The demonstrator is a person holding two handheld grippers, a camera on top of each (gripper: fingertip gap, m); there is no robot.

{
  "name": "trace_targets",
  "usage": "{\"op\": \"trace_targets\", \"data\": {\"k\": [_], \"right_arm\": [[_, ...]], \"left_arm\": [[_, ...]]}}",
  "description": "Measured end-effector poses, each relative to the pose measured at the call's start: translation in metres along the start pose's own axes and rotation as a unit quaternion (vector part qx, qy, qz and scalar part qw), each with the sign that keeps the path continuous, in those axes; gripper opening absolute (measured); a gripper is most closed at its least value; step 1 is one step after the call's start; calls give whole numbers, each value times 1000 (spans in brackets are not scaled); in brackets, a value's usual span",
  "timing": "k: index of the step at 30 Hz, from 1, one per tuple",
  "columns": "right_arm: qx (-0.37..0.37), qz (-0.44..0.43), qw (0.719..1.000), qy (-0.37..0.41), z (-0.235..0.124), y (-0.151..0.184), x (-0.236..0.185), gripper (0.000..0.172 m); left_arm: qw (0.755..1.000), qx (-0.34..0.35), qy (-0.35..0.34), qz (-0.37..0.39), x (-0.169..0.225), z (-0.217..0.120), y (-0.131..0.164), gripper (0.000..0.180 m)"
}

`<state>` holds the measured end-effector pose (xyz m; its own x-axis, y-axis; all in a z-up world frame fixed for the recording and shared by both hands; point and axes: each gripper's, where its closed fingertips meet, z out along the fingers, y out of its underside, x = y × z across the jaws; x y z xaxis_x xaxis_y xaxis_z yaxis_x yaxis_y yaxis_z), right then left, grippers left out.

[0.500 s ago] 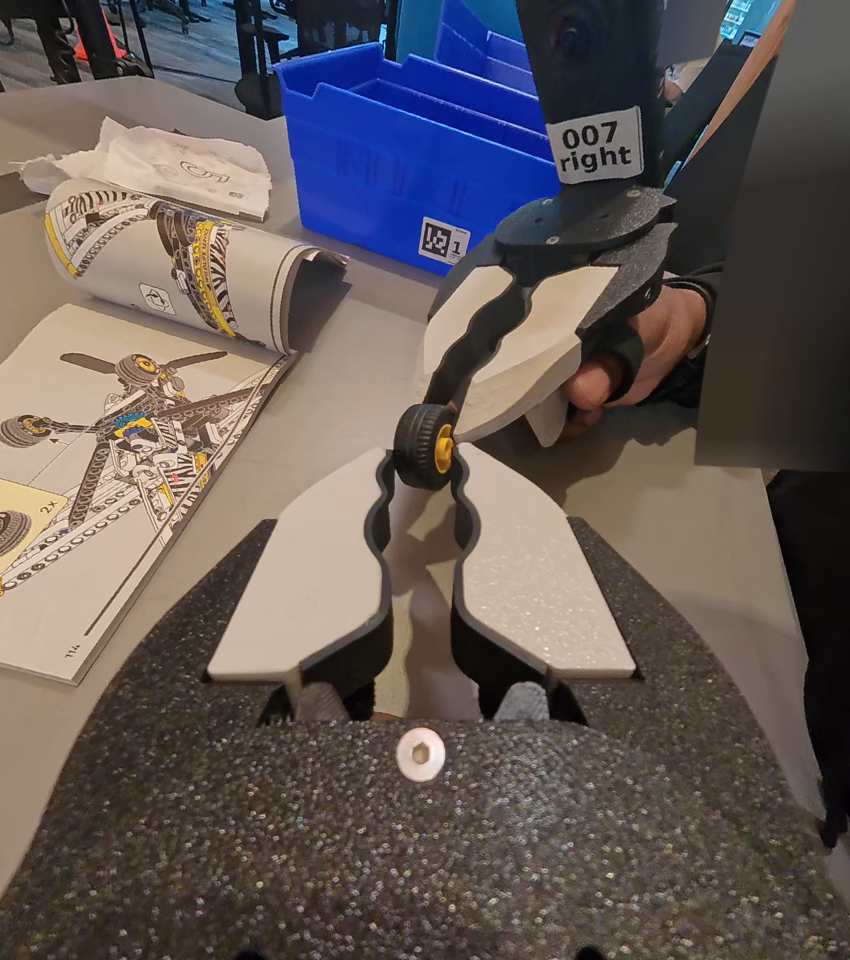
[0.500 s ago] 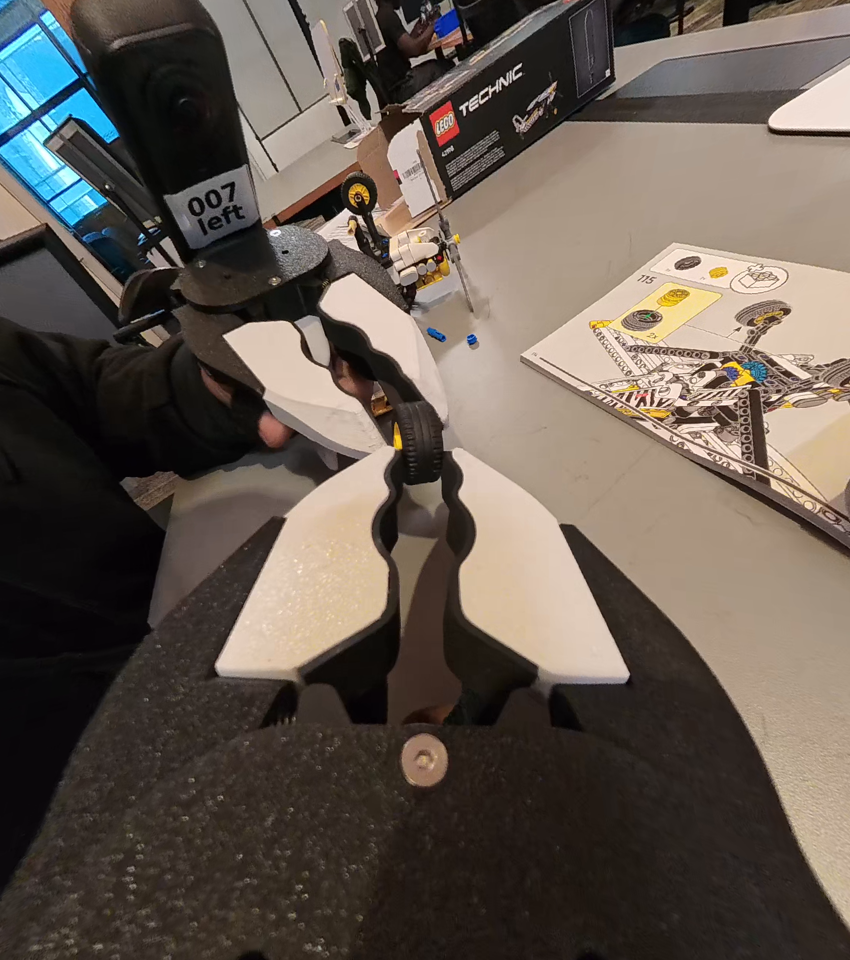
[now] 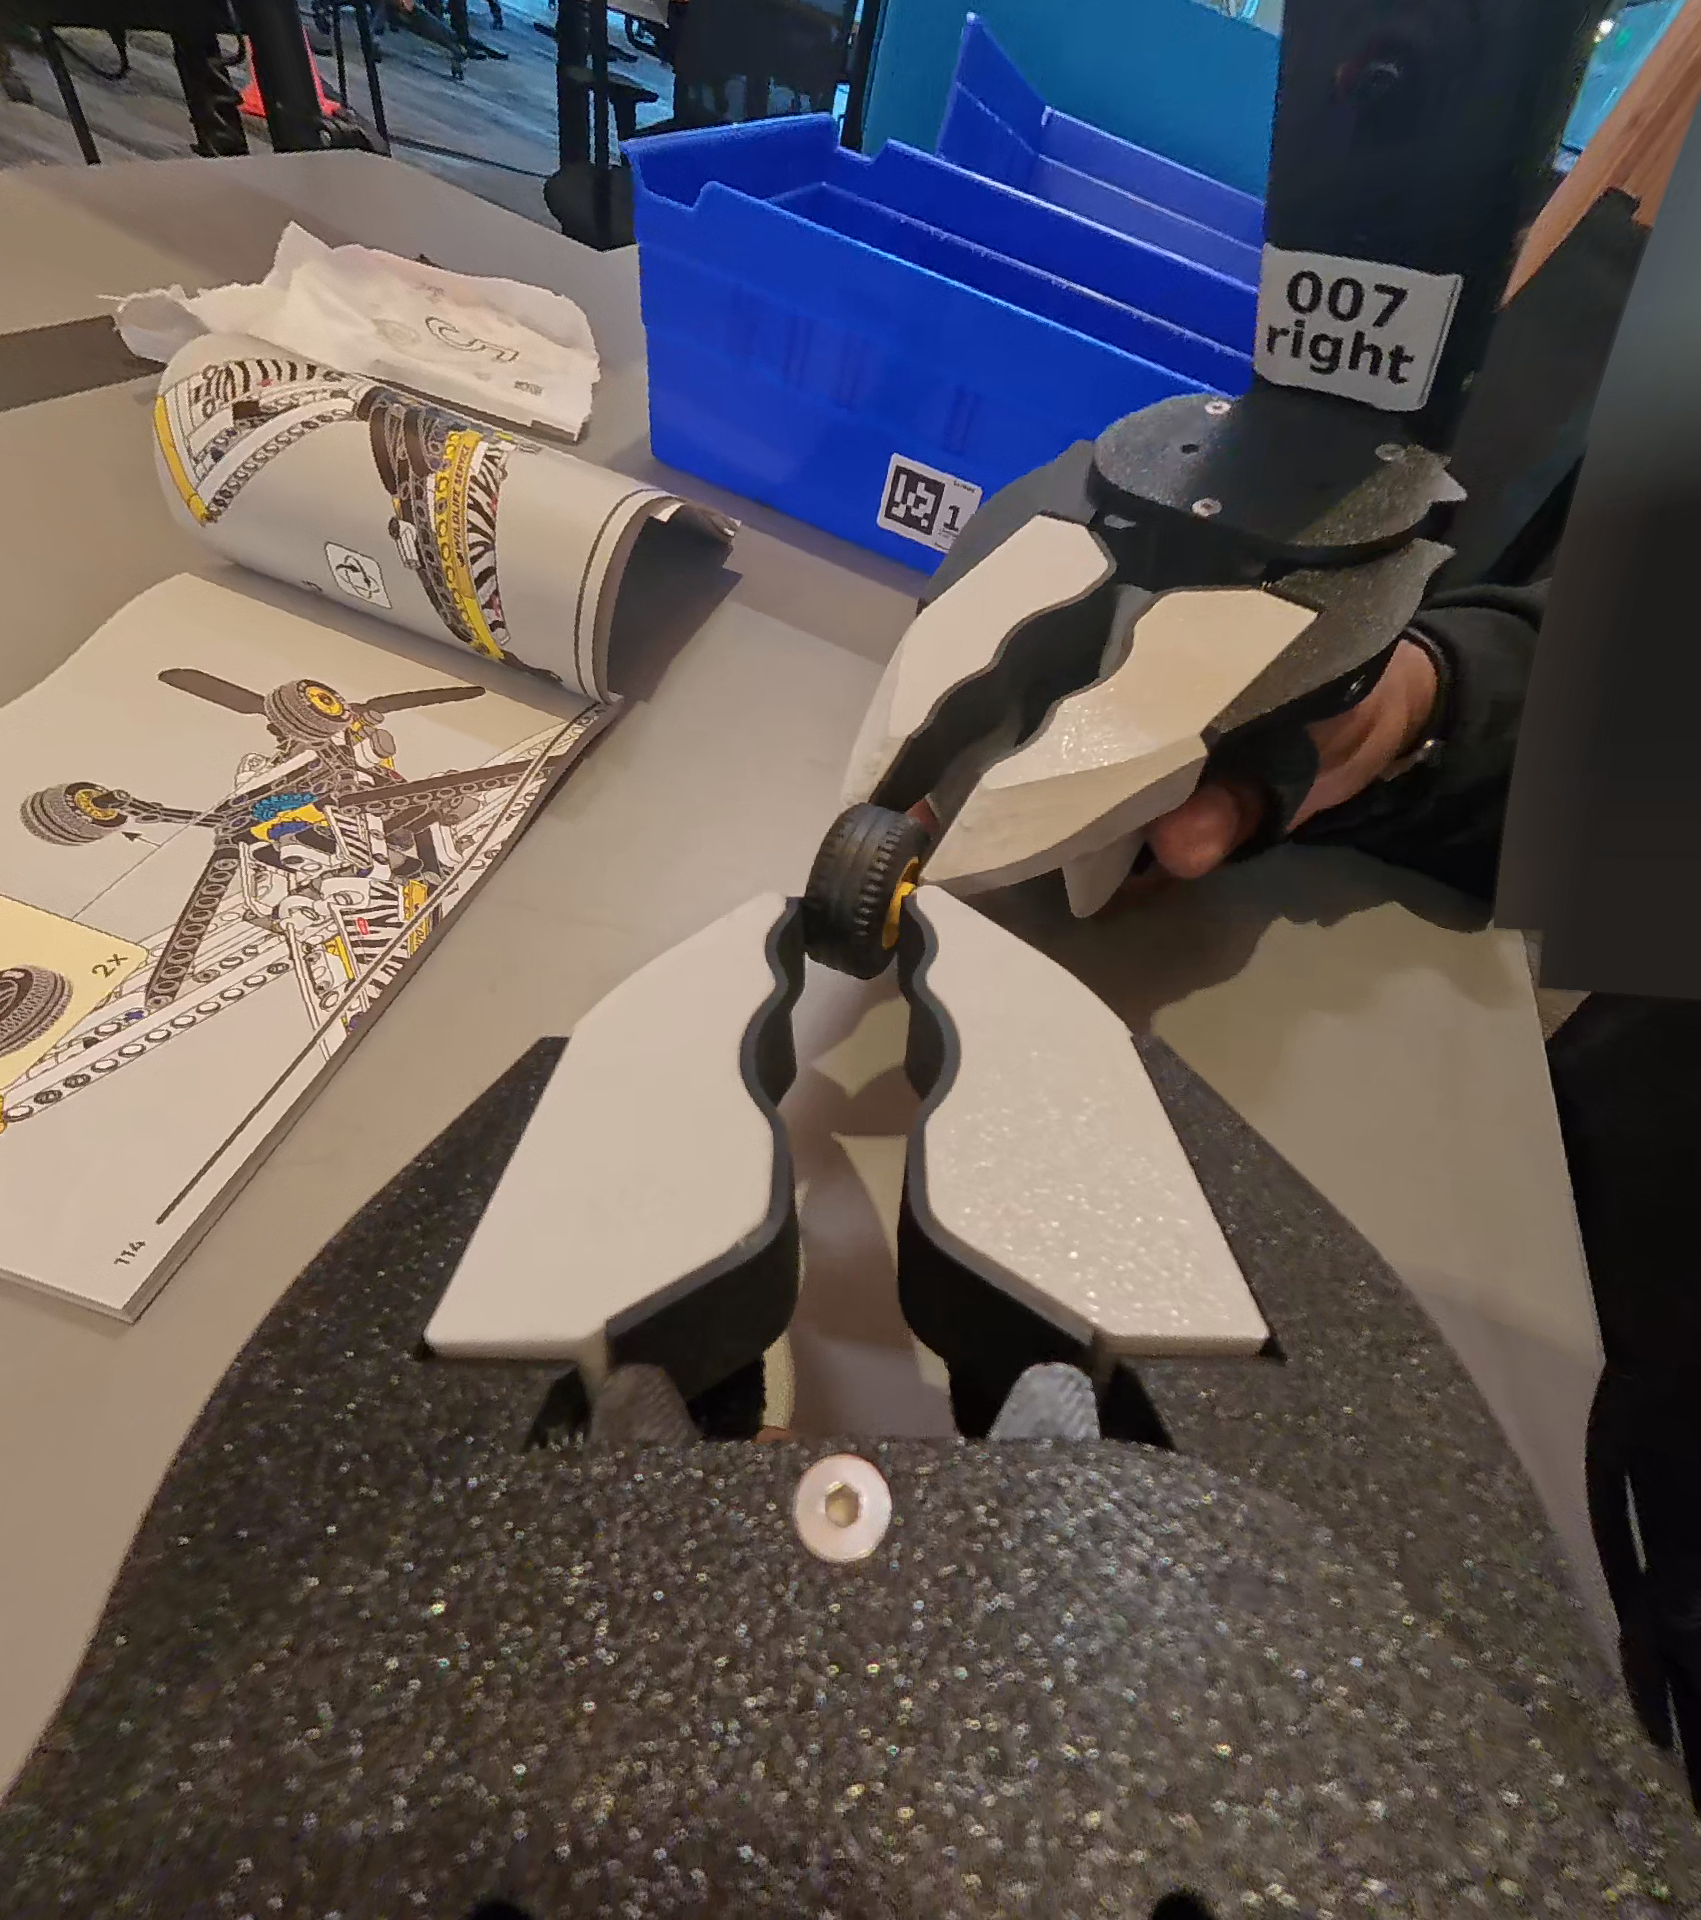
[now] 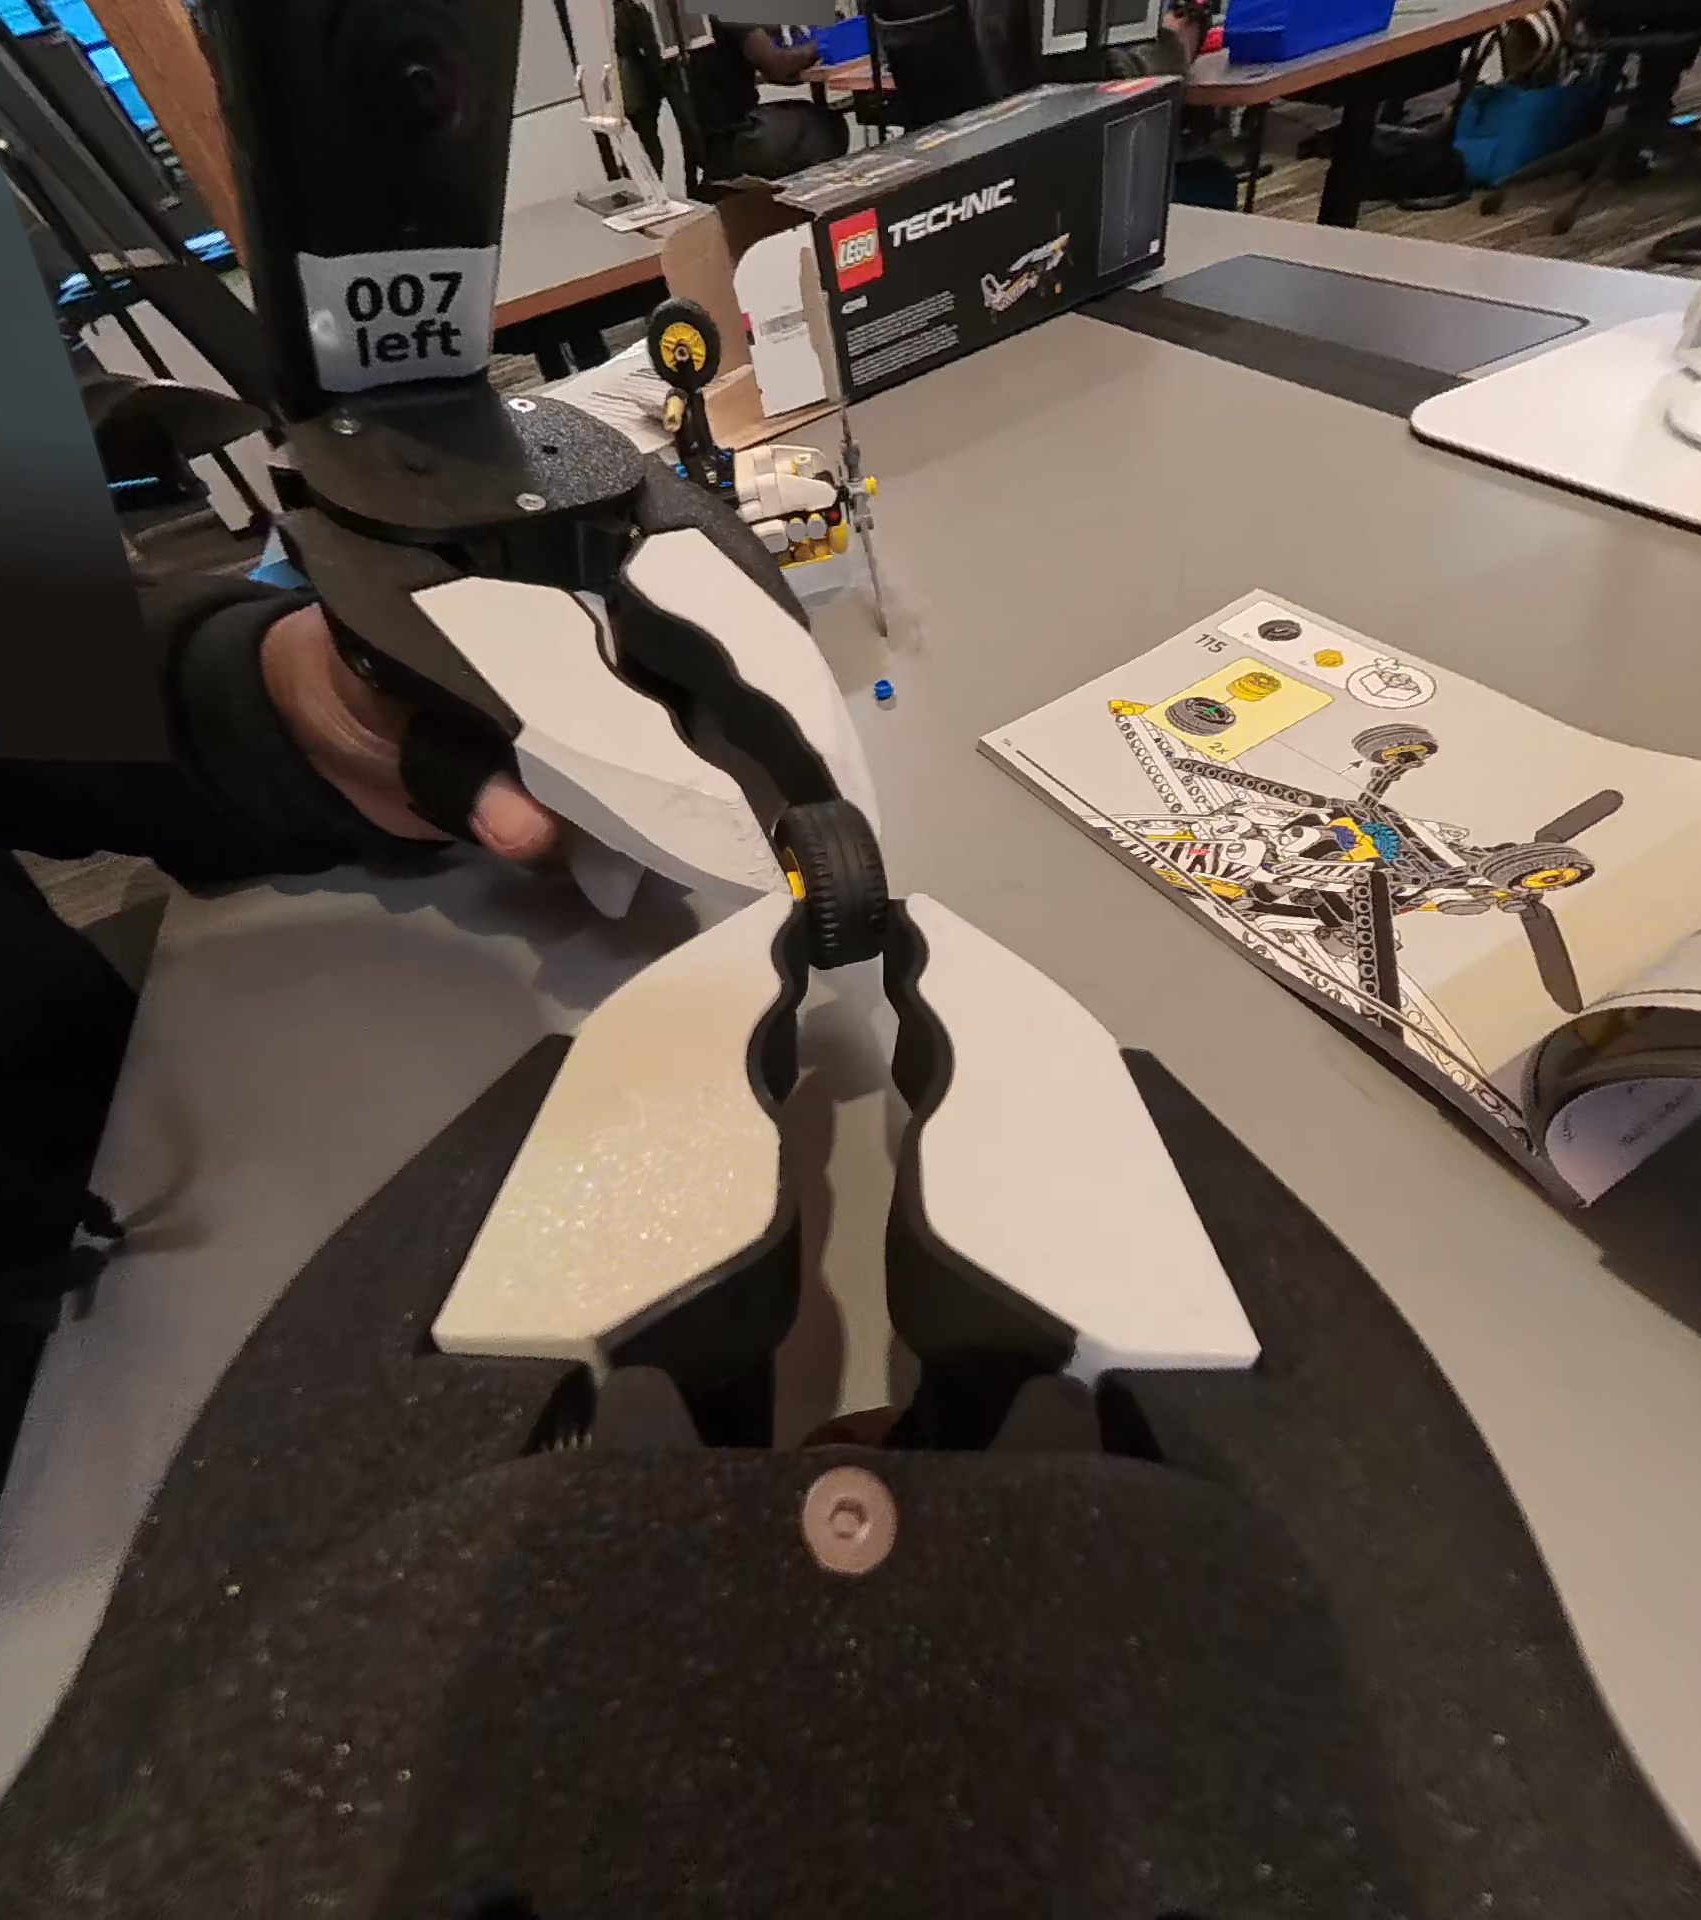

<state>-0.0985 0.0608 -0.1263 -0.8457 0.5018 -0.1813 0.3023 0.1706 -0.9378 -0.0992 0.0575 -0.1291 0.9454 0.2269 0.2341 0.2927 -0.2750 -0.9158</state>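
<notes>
A small wheel [image 3: 856, 894], a black tyre on a yellow hub, hangs above the grey table [image 3: 721, 727] between both grippers, which meet tip to tip. In the left wrist view my left gripper [image 3: 851, 909] is shut on the wheel, one pad on the tyre's side and the other on the yellow hub. The right gripper [image 3: 913, 831] comes in from the upper right and clamps the same wheel. In the right wrist view my right gripper [image 4: 841, 909] is shut on the wheel [image 4: 833, 883], with pads on both sides. The left gripper [image 4: 804, 831] reaches it from the upper left.
An open instruction booklet [image 3: 202, 883] lies to the left, also shown in the right wrist view [image 4: 1397, 831]. Blue bins [image 3: 877, 312] and crumpled white paper [image 3: 389, 322] lie behind. A partly built model [image 4: 784, 488], a dark box [image 4: 991, 239], a small blue piece [image 4: 884, 691] and a white base [image 4: 1656, 436] lie farther off. Less than 4 cm separates the two grippers' tips.
My left fingers have closed in a little on the wheel. The right gripper keeps its hold. Both grippers and the wheel stay in about the same place.
</notes>
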Motion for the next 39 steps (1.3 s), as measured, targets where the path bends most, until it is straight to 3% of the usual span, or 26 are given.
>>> {"op": "trace_targets", "data": {"k": [4,9,16,21,30,39], "right_arm": [[-1,9,999,-52,-5,2,-6,13],[18,43,992,-117,-14,-2,-13,13],[28,47,990,-132,-16,-4,-16,13],[33,27,993,-113,-15,-4,-16,14],[-5,-42,998,-43,-11,7,-10,13],[-6,-170,985,19,-17,9,-16,13]], "left_arm": [[1000,1,2,14,7,0,1,17],[999,18,41,-24,16,0,-4,17],[998,20,60,-23,21,-1,-5,17],[999,15,49,7,20,-1,-4,17],[998,11,-33,57,13,5,4,17],[977,34,-101,186,21,3,3,18]]}}
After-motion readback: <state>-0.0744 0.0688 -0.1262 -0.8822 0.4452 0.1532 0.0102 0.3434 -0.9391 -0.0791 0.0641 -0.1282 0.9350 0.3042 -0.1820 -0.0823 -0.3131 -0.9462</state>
